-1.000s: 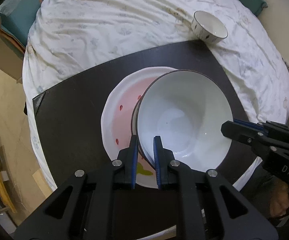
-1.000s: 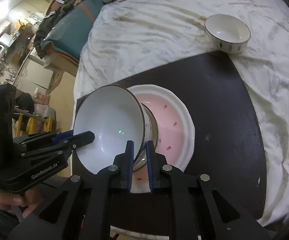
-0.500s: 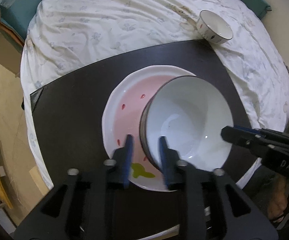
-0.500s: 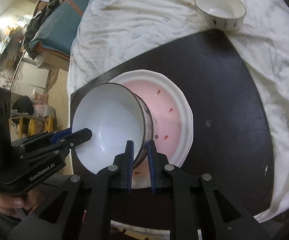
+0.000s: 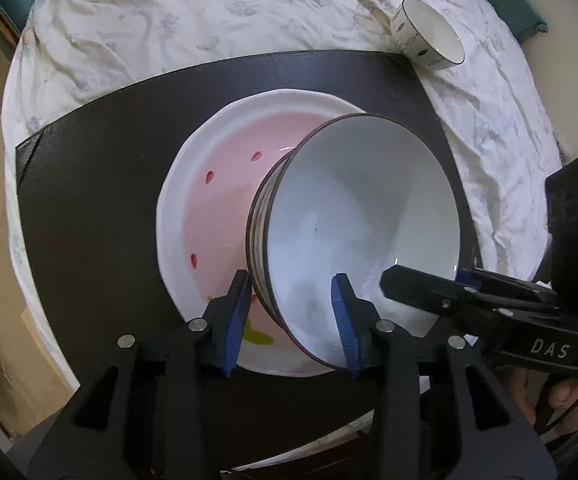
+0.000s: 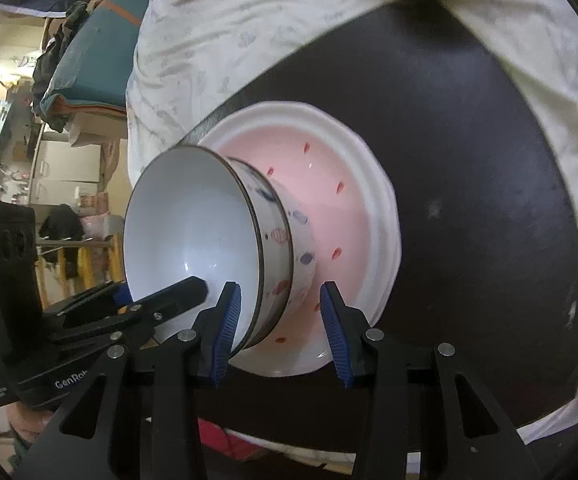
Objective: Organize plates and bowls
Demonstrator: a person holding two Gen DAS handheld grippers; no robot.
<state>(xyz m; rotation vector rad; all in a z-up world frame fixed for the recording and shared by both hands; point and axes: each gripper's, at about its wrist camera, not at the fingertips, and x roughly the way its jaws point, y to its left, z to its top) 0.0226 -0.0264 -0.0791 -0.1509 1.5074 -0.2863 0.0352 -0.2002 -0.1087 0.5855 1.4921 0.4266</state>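
The large white ceramic bowl with a dark rim [image 5: 363, 216] sits on the pink-centred white plate [image 5: 225, 200] on the dark bench [image 5: 89, 200]; the left tool [image 5: 291, 312] and right tool [image 6: 279, 318] have just been opening, each spread astride the bowl's rim, pads clear.

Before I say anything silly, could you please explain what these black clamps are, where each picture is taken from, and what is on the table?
These are hand-held tools, one in each of a person's hands, each with a camera looking along its two fingers. One picture is from the left tool, the other from the right tool. On a dark mat over a white cloth sits a pink plate with a large white bowl on it; a small bowl stands apart. Both tools have just been opening; the bowl's rim sits between their fingers, no longer pinched.
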